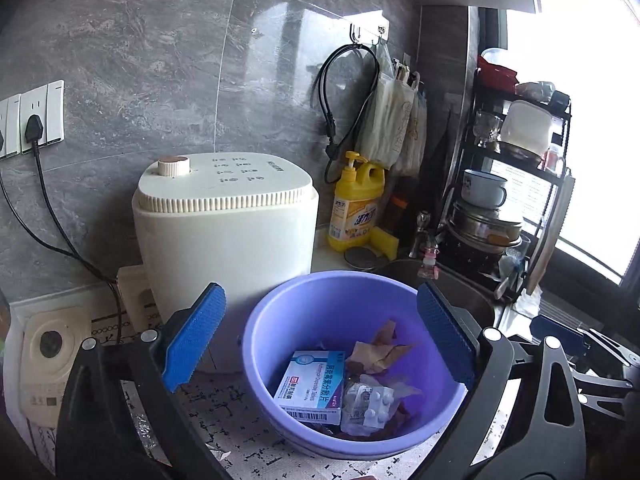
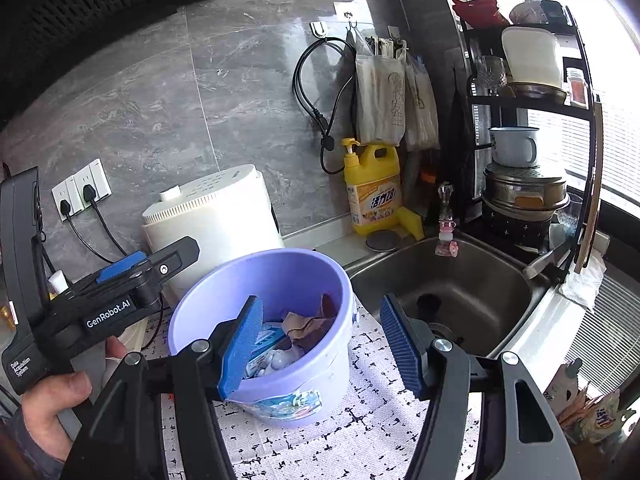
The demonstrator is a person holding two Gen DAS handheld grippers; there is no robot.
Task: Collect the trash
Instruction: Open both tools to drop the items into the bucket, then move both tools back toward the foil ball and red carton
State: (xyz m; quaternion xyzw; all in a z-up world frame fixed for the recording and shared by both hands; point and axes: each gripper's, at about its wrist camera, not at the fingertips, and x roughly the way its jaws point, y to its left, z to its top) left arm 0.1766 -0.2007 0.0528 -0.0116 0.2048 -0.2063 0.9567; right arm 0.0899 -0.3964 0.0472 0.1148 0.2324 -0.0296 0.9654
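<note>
A purple plastic bucket (image 1: 340, 304) stands on the patterned counter mat. Inside lie a white and blue medicine box (image 1: 312, 386), a blister pack of white pills (image 1: 370, 402) and crumpled brown paper (image 1: 380, 352). My left gripper (image 1: 320, 352) is open and empty, just above the bucket's mouth, fingers either side of it. My right gripper (image 2: 320, 348) is open and empty; its left finger (image 2: 240, 348) overlaps the bucket's (image 2: 276, 280) near rim. The left gripper (image 2: 120, 280) also shows in the right wrist view, held in a hand at the left of the bucket.
A cream appliance (image 1: 224, 216) stands behind the bucket, plugged into wall sockets (image 1: 36, 120). A yellow detergent bottle (image 2: 372, 188) and sponge sit by the steel sink (image 2: 452, 280). A black dish rack (image 2: 528, 120) with pots and cups stands at the right. Bags and a cable hang on wall hooks.
</note>
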